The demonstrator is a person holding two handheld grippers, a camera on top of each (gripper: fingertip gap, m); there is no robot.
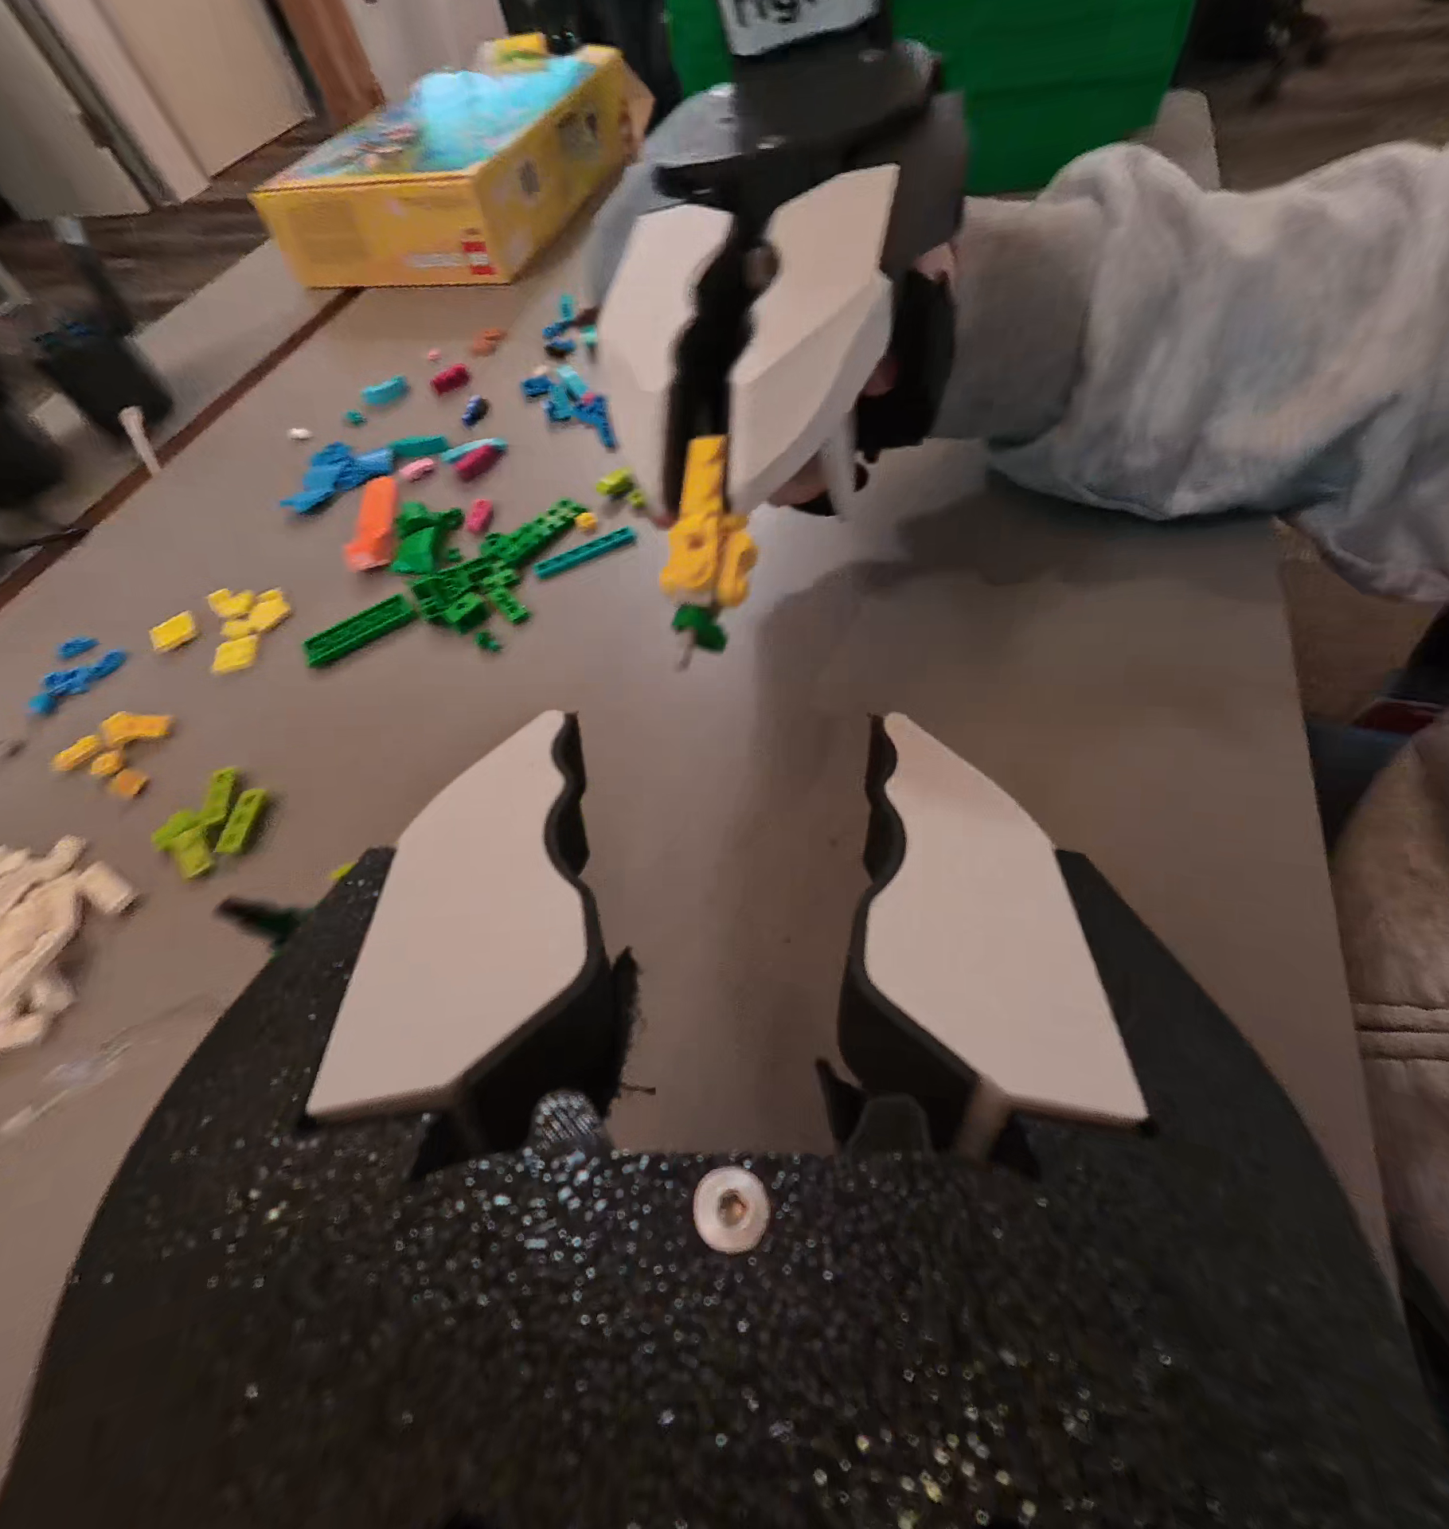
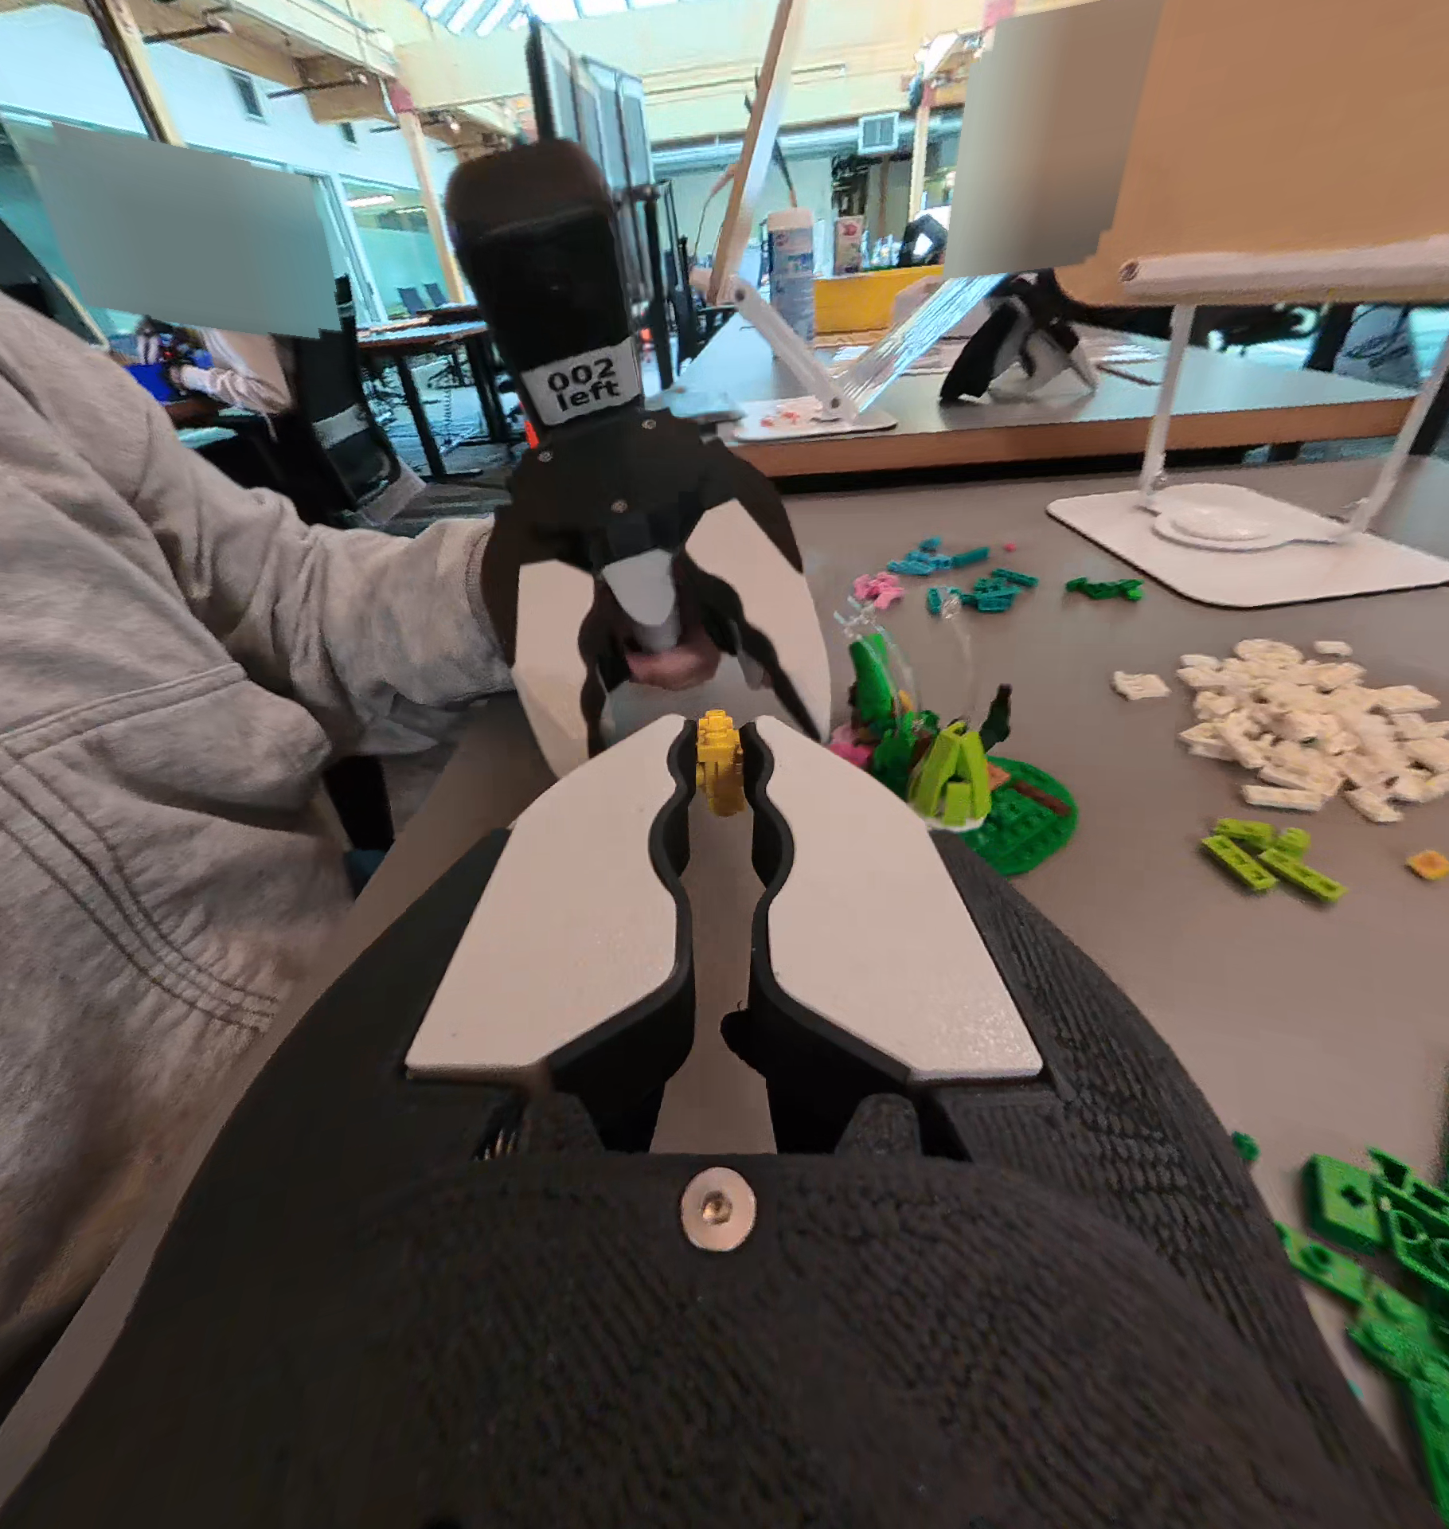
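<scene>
1. Showing dark print in two lines: white label (image 2: 579,387) on the left gripper (image 1: 721,724) handle.
2. Sitting cut off at the frame's top edge: pale label (image 1: 791,21) on the right gripper (image 1: 696,496).
3. Bearing a red logo (image 1: 481,258) and blurred small print: yellow box (image 1: 423,198).
4. Carrying a printed wrap, too small for reading: canister (image 2: 791,256).

Motion-smeared loose coloured plastic bricks (image 1: 423,538) (shapes mushy), green brick heap (image 2: 1416,1241) chopped by the frame edge
</scene>
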